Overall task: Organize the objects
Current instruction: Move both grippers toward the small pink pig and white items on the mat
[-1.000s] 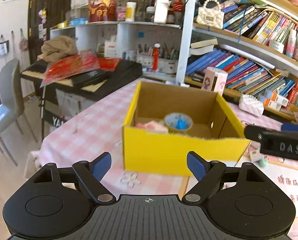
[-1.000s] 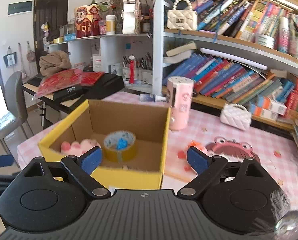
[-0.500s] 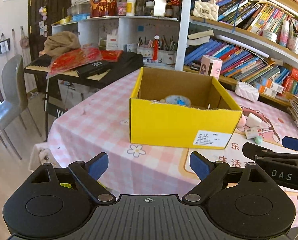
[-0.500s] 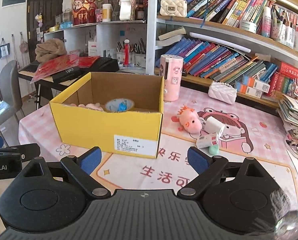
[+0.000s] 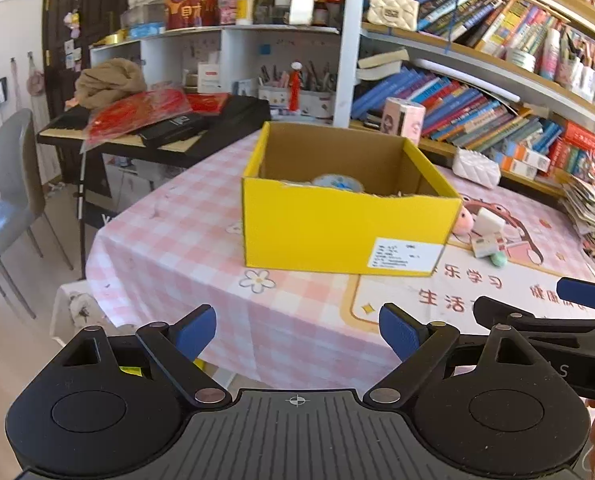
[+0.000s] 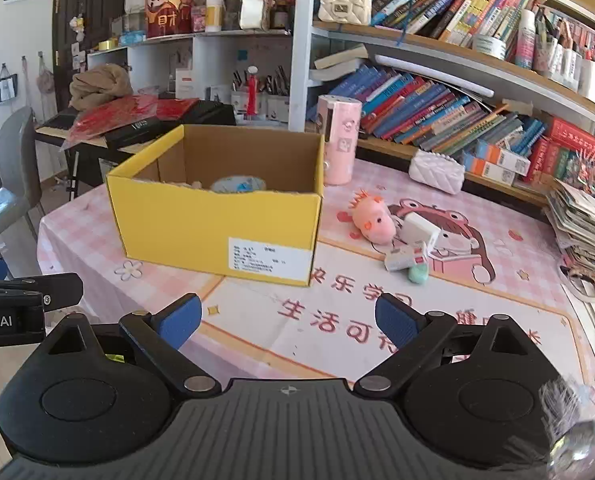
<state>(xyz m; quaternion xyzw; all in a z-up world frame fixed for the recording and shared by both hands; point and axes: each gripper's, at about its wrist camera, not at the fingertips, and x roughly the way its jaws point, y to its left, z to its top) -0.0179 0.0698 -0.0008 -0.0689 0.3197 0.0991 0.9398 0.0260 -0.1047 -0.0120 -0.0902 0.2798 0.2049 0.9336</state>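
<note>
toys: pink plush pig point(image 6: 372, 221), white charger point(image 6: 419, 229) and small carton point(image 6: 403, 258) lie on the table mat point(image 6: 337, 312) just right of the yellow box point(image 6: 217, 232). likely light; the soft pig suits a mid-body pinch. left gripper point(image 5: 297, 330) and right gripper point(image 6: 287, 318) hover with jaws apart, empty.

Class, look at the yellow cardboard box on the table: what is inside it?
Inside the yellow box, the top of a tape roll with something blue at its centre shows above the front wall. That wall hides the box floor and anything else lying there.
</note>
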